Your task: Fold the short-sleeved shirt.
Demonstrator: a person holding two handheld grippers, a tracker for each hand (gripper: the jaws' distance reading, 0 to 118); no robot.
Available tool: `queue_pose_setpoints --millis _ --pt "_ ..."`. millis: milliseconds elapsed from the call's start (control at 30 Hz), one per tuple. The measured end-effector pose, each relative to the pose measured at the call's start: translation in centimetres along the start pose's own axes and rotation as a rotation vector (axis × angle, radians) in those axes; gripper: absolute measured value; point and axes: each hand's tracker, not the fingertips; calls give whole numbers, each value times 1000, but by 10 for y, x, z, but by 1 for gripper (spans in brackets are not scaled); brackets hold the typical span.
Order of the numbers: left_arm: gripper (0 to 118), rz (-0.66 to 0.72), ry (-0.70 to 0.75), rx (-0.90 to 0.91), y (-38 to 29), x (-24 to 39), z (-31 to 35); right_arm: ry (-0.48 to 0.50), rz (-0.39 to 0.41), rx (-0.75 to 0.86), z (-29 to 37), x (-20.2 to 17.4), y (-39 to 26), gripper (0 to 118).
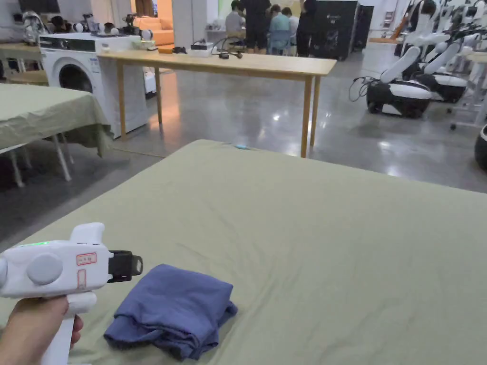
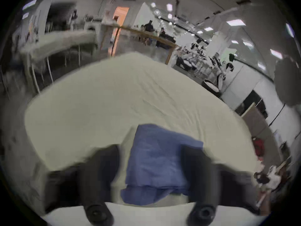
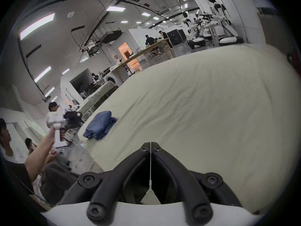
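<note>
A blue short-sleeved shirt [image 1: 173, 309] lies as a loose folded bundle near the front left of the green-covered table [image 1: 333, 237]. A hand holds my left gripper [image 1: 135, 265] just left of the shirt and a little above the cloth, apart from it. In the left gripper view, that gripper [image 2: 151, 164] is blurred, with its jaws wide apart and the shirt [image 2: 162, 161] lying beyond them. My right gripper [image 3: 151, 145] is shut on nothing, low over the bare cover. From there the shirt [image 3: 101, 125] and the left gripper [image 3: 71, 118] appear far to the left.
A small blue object [image 1: 241, 147] sits at the table's far edge. Beyond it are a long wooden table [image 1: 228, 64], a washing machine [image 1: 76, 71], another covered table [image 1: 43, 111], white robots [image 1: 409, 90] and several people [image 1: 257, 24]. More people [image 3: 6, 139] are nearby at left.
</note>
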Motion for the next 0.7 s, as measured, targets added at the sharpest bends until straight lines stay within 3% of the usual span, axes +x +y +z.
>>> queue_pose_setpoints --millis 33,133,200,233,333,433,500,600,700 --pt "0 -73 51 41 1 31 5 -53 33 16 5 2 11 2" --pt "0 -188 -96 167 5 118 8 -198 169 129 22 -6 56 2" --pt "0 -297 -79 296 11 189 23 -305 288 248 37 -20 93 2" --pt "0 -329 -107 383 22 211 25 -334 306 313 46 -25 113 2" --pt "0 -337 -204 477 33 283 55 -366 293 426 76 -36 161 2" --pt "0 -362 -218 514 35 330 79 -495 386 518 99 -49 178 2" --pt "0 -382 -240 531 29 343 87 -566 398 537 108 -51 180 2" --pt "0 -374 -264 520 13 354 97 -503 286 512 119 -45 175 2" --pt "0 -385 -232 500 8 362 99 -542 281 539 125 -43 168 3"
